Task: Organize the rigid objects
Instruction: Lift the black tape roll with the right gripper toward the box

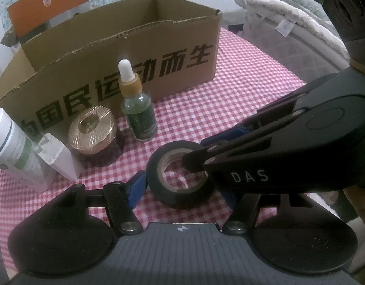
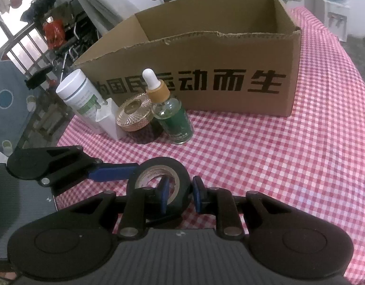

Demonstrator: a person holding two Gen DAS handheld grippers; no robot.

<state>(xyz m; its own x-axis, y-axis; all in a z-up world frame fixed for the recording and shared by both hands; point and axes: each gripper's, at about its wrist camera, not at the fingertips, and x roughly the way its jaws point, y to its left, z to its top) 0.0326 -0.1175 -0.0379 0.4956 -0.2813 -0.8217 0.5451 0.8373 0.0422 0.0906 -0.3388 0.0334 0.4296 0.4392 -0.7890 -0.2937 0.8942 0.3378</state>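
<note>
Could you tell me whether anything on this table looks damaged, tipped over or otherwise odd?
Nothing is spilled. The cardboard box has a ragged, torn top edge where its flaps seem ripped off. The white tube leans rather than standing straight. The dropper bottle and gold jar stand upright.

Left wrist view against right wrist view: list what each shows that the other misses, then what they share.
Only the left wrist view shows the pale quilted bedding at upper right and the "DAS" lettering on the right gripper. Only the right wrist view shows the barred window and red bag at upper left. Both share the black tape roll, held through its wall by the right gripper with the left gripper around it, the open cardboard box, green dropper bottle, gold ribbed jar, white tube and red checked tablecloth.
</note>
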